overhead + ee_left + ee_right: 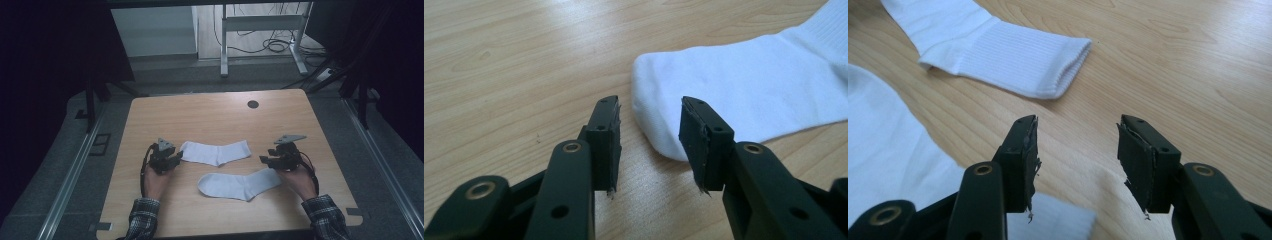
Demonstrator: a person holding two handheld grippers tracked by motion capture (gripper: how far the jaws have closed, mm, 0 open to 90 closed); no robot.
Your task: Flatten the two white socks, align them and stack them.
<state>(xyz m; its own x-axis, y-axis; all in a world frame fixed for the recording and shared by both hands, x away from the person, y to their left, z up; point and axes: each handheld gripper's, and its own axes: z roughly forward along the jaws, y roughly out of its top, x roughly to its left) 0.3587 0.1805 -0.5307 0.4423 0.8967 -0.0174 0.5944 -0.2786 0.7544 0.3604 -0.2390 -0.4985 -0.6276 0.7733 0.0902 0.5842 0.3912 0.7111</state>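
On the light wooden tabletop, toward the edge nearest the person, lie two white ribbed cotton socks: the farther sock stretches across the middle with its toe pointing to the left edge, and the nearer sock lies just below it, closer to the front edge, its cuff end reaching toward the right. The left gripper sits just at the toe of the farther sock; in the left gripper view its jaws stand apart with the rounded toe just ahead of and between them, the pads not pressing on the cloth. The right gripper hovers above the cuff end of the nearer sock, well in from the right edge; in the right gripper view its jaws are spread over bare wood, with a corner of the nearer sock below them and the ribbed cuff of the farther sock beyond, neither one pinched. Both socks look light, limp and soft, so they will likely sag and fold when lifted rather than keep their shape, and should not slip much from rubbery pads. A sound hold would be a pinch through both layers at the toe tip or at the thicker ribbed cuff, taken low against the wood.
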